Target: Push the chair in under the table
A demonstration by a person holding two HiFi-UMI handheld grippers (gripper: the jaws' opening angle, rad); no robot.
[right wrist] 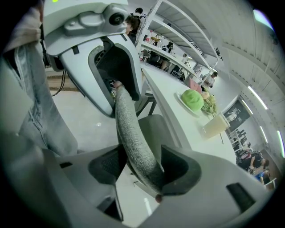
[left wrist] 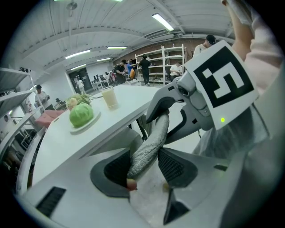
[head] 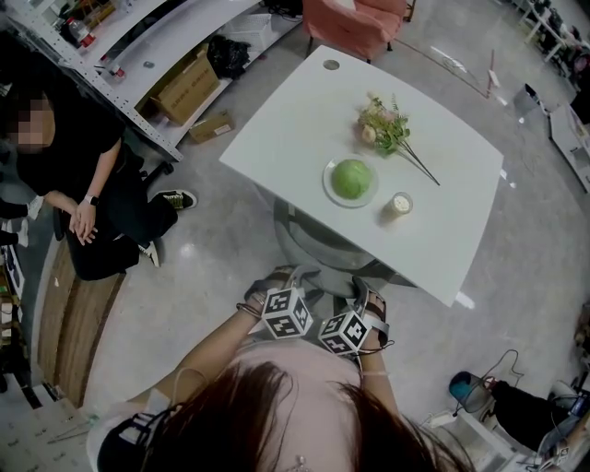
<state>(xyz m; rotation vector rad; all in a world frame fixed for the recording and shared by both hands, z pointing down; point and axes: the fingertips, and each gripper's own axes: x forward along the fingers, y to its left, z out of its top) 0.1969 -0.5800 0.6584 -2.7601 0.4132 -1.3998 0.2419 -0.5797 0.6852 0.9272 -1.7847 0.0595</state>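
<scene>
Grey fabric back rim of the chair [left wrist: 150, 141] runs between the jaws of both grippers. The left gripper [left wrist: 144, 168] has its jaws clamped on that rim, pads pressing on either side of the fabric. The right gripper [right wrist: 141, 171] likewise has its jaws pinched on the same rim, just right of the left one. Each gripper shows in the other's view, close by on the rim.

In the head view both are held low in front of the person, marker cubes side by side. The chair sits at the near edge of the white table [head: 277, 129], partly under the tabletop, with the back rim out on the near side.

On the table, a plate [head: 328, 184] holding a green round vegetable [head: 351, 177] lies near the middle. A bunch of flowers [head: 385, 129] is just beyond it on the far side, and a small cup [head: 399, 204] is just right of the plate.

At the far left a person in black [head: 83, 175] sits on a wooden bench [head: 78, 323]. A pink armchair [head: 355, 23] stands past the table's far edge.
</scene>
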